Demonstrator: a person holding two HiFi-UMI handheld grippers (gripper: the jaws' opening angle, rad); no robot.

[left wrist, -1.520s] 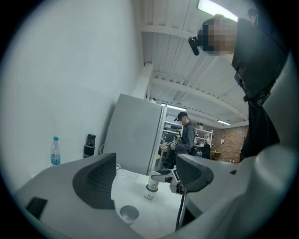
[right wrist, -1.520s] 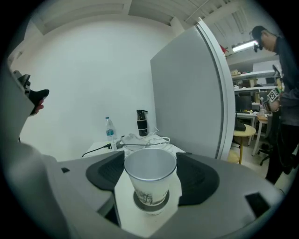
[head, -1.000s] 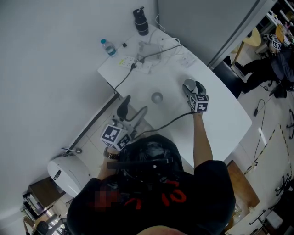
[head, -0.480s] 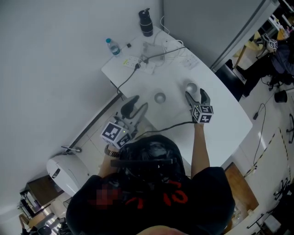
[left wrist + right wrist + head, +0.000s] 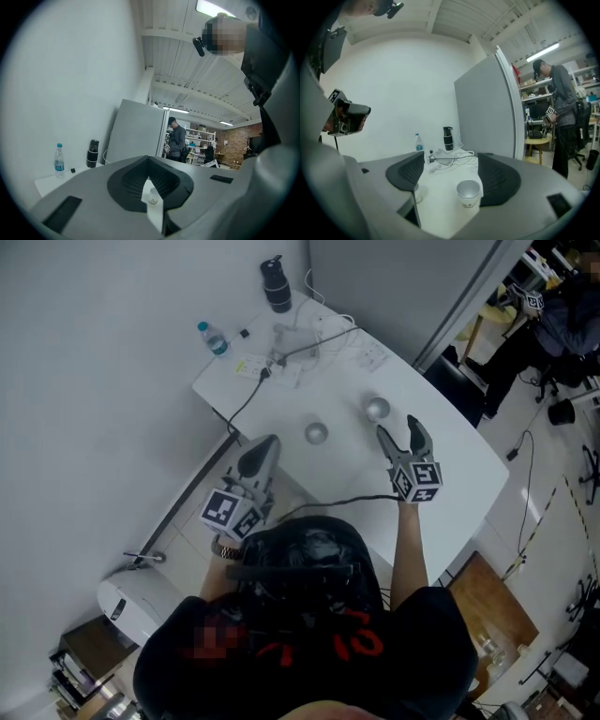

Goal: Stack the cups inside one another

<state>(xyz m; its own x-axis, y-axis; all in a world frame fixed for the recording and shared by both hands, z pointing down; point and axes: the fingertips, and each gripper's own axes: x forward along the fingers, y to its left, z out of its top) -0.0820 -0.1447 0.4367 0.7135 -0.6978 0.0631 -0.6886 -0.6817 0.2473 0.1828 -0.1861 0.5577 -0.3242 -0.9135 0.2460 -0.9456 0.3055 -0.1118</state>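
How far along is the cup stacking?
Nothing stacked: left cup and right cup stand apart on the table. Nothing in hand: left tongs shut empty; right tongs open, jaws just closing slightly, short of the right cup. Remaining: nest one cup inside the other.

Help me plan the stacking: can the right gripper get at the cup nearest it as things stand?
Probably yes. The right gripper is open and empty, its jaws having just closed a little. The cup stands upright just ahead of it on the white table, with nothing between them.
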